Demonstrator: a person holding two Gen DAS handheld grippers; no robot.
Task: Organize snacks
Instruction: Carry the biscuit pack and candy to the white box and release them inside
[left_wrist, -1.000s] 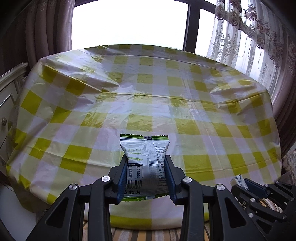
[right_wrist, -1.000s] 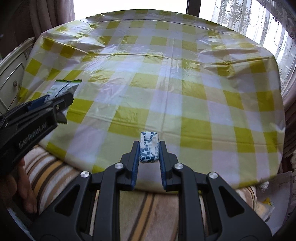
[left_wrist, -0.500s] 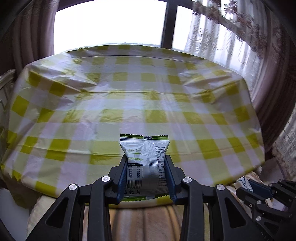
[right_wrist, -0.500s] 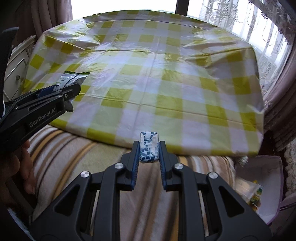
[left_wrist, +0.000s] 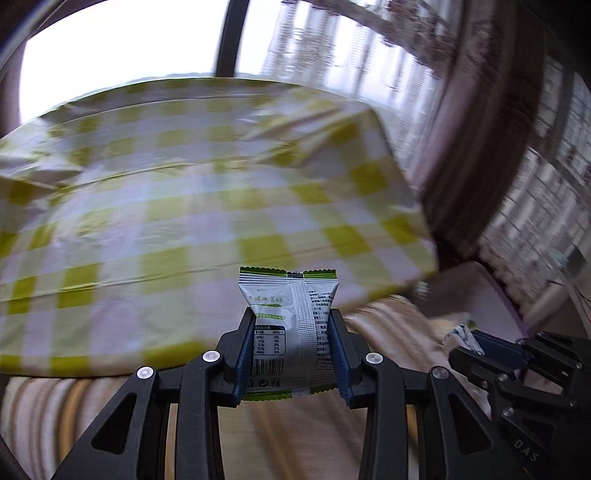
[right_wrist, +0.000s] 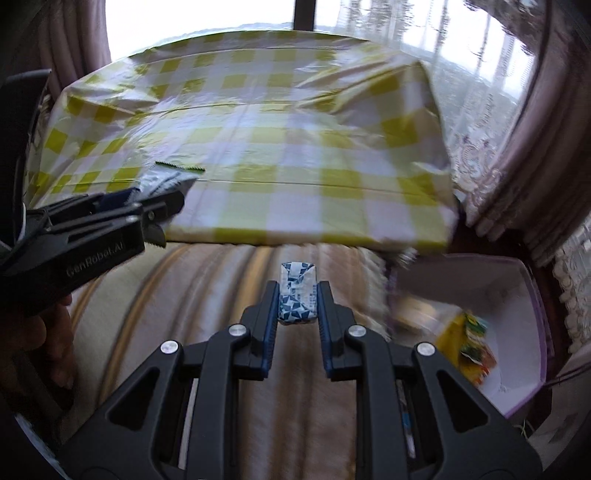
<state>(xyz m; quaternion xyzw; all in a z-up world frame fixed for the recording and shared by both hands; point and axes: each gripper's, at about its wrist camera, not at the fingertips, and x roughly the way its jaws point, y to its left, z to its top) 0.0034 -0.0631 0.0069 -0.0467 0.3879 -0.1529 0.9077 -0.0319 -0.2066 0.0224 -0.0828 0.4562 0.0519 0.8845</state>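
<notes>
1. The silver-green packet (left_wrist: 291, 328) sat clamped upright between the left tongs (left_wrist: 291, 354), its crimped top edge standing clear above the tips.
2. The small blue-patterned candy (right_wrist: 297, 295) was pinched in the right tongs (right_wrist: 297, 310), held well short of the tips' full reach.
3. Over the last second both tongs had pulled back off the bench (right_wrist: 258, 147) and swung right: a second ago the checked cloth lay under both loads, now striped fabric (right_wrist: 184, 295) lay below them.
4. A white bin (right_wrist: 524, 280) had come into view to the right of the right tongs, with yellow wrappers (right_wrist: 469, 343) already lying inside.
5. That shift suggested the carry phase, with both snacks likely headed for the bin; neither was over it yet.
6. The left view was blurred, so the swing looked quick.
</notes>
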